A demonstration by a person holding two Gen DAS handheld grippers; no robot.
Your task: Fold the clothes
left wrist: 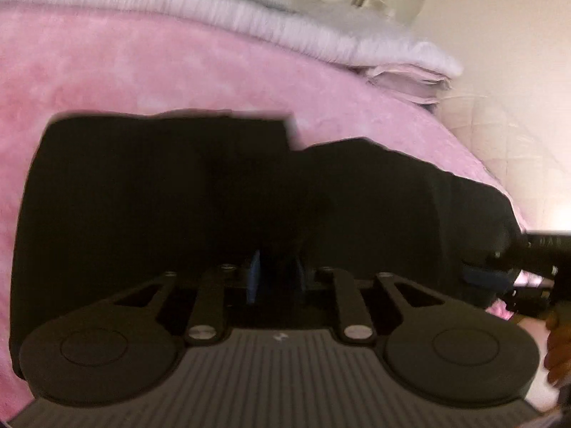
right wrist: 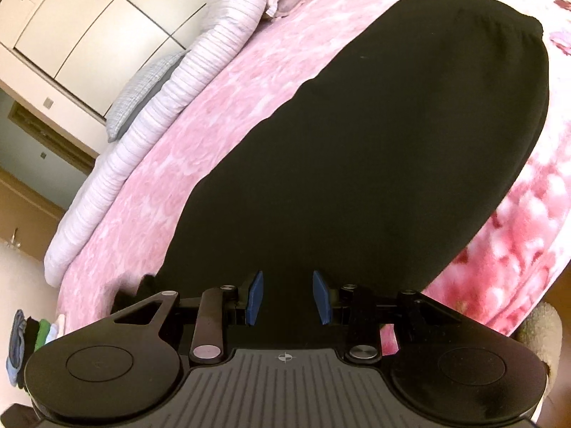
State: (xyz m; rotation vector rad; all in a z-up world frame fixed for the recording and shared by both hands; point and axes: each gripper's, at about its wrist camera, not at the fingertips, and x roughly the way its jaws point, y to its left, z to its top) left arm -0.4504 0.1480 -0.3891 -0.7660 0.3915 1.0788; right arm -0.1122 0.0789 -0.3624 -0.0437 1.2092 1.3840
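Note:
A black garment (left wrist: 178,196) lies flat on the pink blanket (left wrist: 142,71), with one stepped folded edge along its far side. My left gripper (left wrist: 277,278) hovers low over its near part. The blue pads (left wrist: 254,280) stand apart, and the gap between them is dark and blurred. In the right wrist view the same garment (right wrist: 392,142) stretches away to its hem. My right gripper (right wrist: 289,297) sits at its near end with black cloth filling the space between the pads and running deep into the jaws. The right gripper (left wrist: 499,278) also shows at the garment's right end.
A ribbed white quilt (right wrist: 160,114) and a checked pillow (right wrist: 142,92) line the far side of the bed. Pale wardrobe doors (right wrist: 89,18) stand behind. A small pile of coloured clothes (right wrist: 28,342) lies on the floor by the bed's corner. A hand (left wrist: 560,349) holds the right gripper.

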